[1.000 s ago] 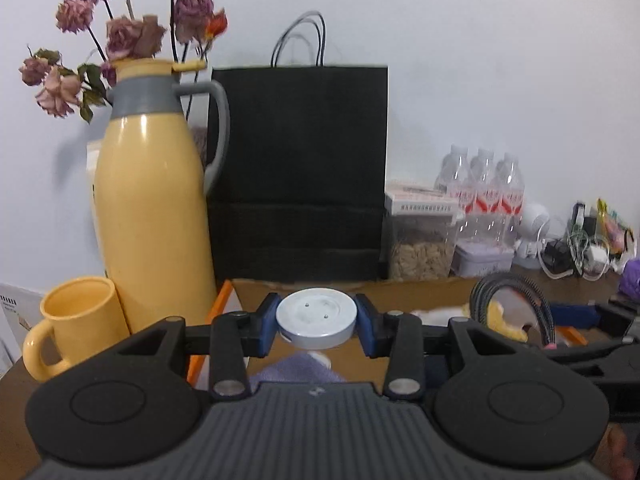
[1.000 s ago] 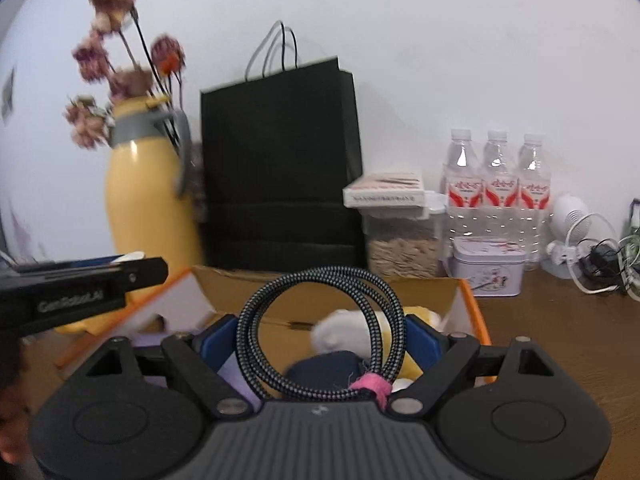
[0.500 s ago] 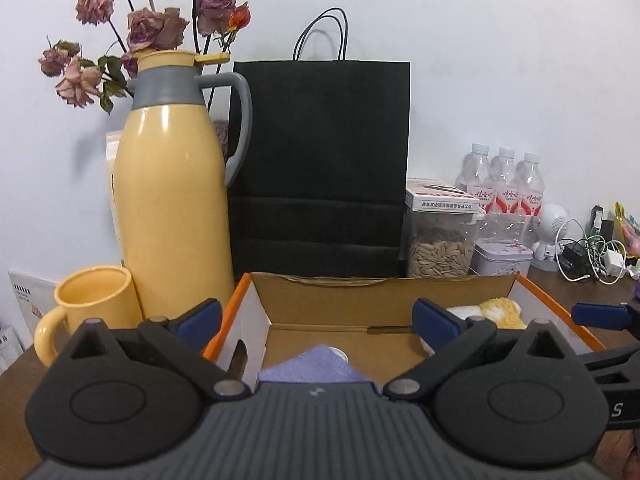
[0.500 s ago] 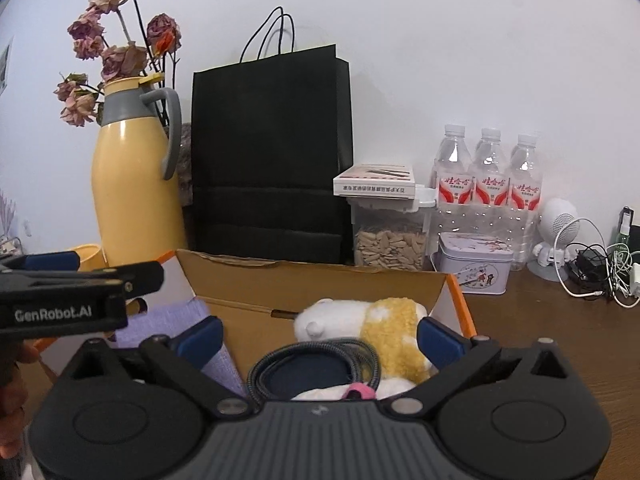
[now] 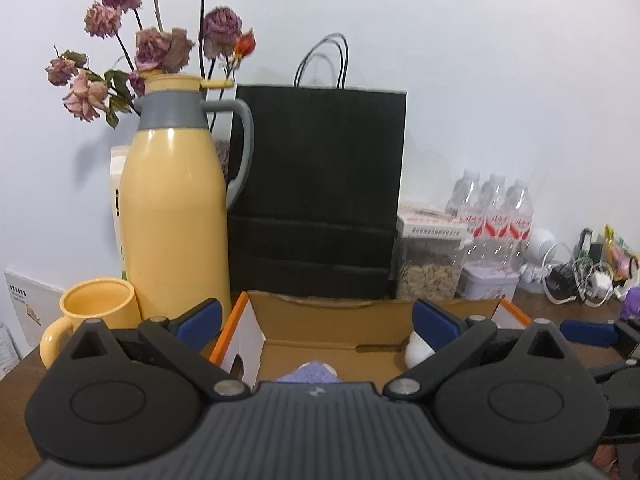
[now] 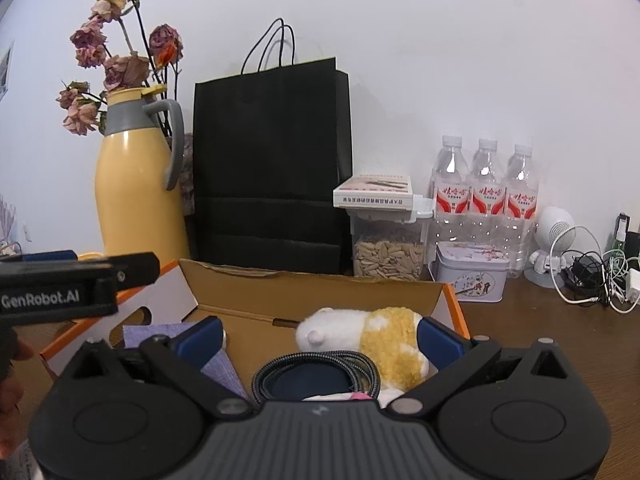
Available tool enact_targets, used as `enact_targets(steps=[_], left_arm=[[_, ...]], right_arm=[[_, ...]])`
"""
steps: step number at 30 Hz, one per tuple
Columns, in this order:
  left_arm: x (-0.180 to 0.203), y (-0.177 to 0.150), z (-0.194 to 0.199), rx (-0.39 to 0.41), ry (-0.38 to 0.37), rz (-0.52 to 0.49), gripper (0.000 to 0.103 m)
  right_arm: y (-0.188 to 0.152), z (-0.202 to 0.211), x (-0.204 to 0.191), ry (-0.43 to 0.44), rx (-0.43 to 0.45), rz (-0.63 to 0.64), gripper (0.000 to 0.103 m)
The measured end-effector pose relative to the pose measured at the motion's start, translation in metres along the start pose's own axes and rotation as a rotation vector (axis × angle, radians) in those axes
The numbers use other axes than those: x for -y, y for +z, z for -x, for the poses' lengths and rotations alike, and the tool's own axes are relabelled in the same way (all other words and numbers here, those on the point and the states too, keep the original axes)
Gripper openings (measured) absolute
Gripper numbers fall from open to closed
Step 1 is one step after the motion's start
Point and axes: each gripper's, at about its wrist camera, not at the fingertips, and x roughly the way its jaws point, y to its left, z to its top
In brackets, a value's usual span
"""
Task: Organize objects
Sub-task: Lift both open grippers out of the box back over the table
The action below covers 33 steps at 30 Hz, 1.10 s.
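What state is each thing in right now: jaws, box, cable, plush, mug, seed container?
left gripper: jaws open, empty
right gripper: jaws open, empty
cardboard box: open
braided cable: coiled, lying in box
plush toy: lying in box
yellow mug: upright
seed container: lidded, partly full

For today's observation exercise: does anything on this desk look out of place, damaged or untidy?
Two things stand out. The flowers behind the yellow flask are dried and drooping. On the right, white and black cables lie in a tangle on the table. Nothing looks spilled.
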Motion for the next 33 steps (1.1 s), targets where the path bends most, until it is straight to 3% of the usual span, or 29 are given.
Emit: enact_targets(steps=[8, 19, 28, 33], left_arm=[[-0.003, 0.009, 0.035, 0.054, -0.03, 0.005, 0.103], [-0.011, 0.001, 0.088, 0.064, -0.033, 0.0, 0.103], [-0.029, -0.012, 0.124, 0.031, 0.066, 0.05, 0.103], [-0.039, -0.022, 0.144, 0.027, 0.083, 0.082, 0.103]], right_arm=[[0.005, 0.032, 0.002, 0.018, 0.037, 0.01, 0.103], [-0.012, 0.08, -0.006, 0.015, 0.035, 0.05, 0.103], [-0.044, 0.103, -0.013, 0.045, -0.04, 0.059, 0.103], [-0.059, 0.108, -0.021, 0.046, -0.074, 0.066, 0.103]])
